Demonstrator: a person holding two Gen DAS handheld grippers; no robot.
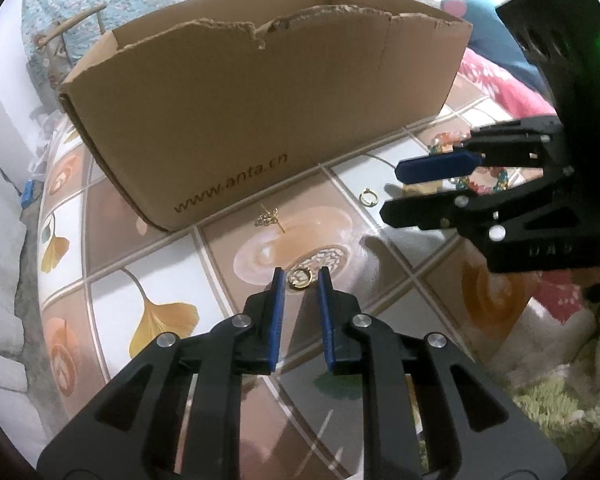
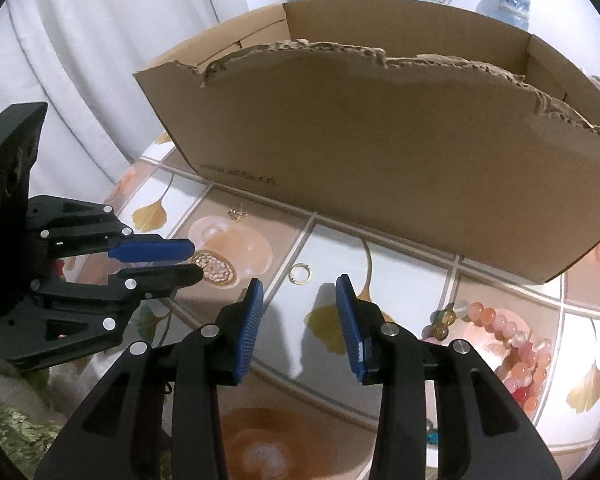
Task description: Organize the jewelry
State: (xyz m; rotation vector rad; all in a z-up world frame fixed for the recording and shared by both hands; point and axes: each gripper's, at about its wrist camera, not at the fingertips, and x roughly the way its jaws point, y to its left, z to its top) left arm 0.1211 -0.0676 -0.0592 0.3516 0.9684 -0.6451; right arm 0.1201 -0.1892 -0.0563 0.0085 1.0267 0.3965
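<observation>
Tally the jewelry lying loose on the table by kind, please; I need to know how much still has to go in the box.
Gold rings: 2, one between the left tongs' tips, one further right.
Gold earrings, small cluster: 1 (pieces too small to separate).
Beaded bracelets: at least 2, partly hidden.
Total: at least 5.

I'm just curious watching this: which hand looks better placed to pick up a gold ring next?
Probably the left. Its tool sits open right around a gold ring on the table; the right tool is short of its ring.
</observation>
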